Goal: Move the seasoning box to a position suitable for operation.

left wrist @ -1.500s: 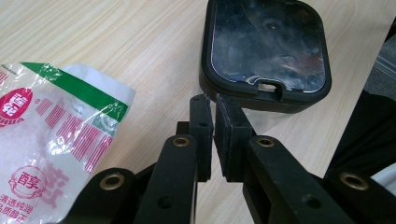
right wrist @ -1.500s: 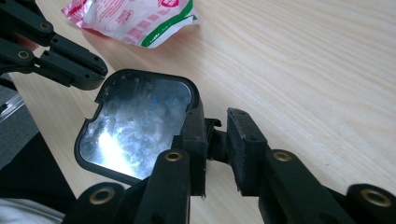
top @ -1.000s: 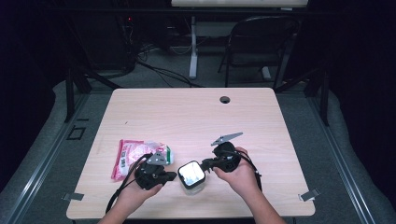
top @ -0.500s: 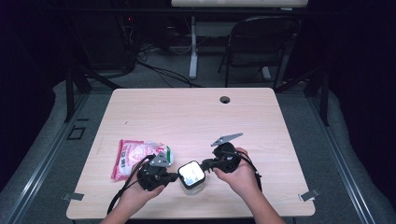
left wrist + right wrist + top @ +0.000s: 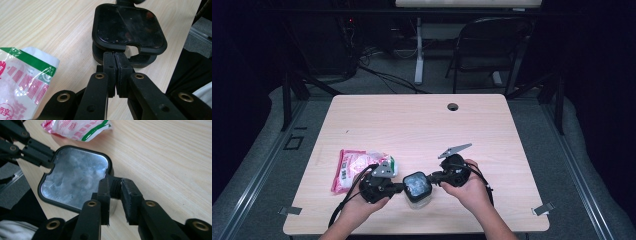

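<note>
The box (image 5: 417,188) sits between my two tools, its lid (image 5: 75,178) on. My left hand-held gripper (image 5: 115,65) is clamped tight on the lid's tab to steady it; my right hand-held gripper (image 5: 115,192) has just been opening, jaws parted around the opposite tab, which is still between them. A packet (image 5: 353,166) lies left on the surface (image 5: 412,125).

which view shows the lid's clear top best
The right gripper view: the lid lies broad and bright, its window whole. The left gripper view shows it dark, with the left gripper shut on its tab. The high view shows it small.
</note>
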Demonstrator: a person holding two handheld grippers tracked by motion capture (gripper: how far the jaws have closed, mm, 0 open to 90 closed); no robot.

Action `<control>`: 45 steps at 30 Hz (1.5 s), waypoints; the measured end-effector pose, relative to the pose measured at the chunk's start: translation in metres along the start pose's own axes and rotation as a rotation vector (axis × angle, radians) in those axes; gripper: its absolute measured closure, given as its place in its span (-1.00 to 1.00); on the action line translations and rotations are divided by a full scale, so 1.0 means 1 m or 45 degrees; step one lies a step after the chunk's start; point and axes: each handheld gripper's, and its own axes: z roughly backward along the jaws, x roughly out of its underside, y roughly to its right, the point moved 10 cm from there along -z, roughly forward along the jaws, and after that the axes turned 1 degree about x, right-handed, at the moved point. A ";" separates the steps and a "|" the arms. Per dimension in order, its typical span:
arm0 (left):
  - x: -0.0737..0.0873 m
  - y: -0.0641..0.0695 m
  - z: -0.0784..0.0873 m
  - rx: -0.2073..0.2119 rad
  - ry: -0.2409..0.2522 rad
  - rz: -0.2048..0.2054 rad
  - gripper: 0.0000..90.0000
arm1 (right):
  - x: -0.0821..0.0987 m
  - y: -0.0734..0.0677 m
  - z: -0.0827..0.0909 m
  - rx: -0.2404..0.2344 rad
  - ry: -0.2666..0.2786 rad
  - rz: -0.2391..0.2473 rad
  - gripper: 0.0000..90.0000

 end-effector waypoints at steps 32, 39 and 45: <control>-0.024 0.000 0.008 -0.033 0.091 -0.019 0.61 | 0.014 -0.044 0.014 0.041 -0.067 0.222 0.15; -0.018 -0.005 0.002 -0.057 0.070 -0.008 0.59 | 0.013 -0.044 0.013 0.035 -0.057 0.224 0.18; -0.012 -0.012 -0.003 -0.094 0.041 0.002 0.54 | 0.012 -0.044 0.013 0.034 -0.050 0.217 0.19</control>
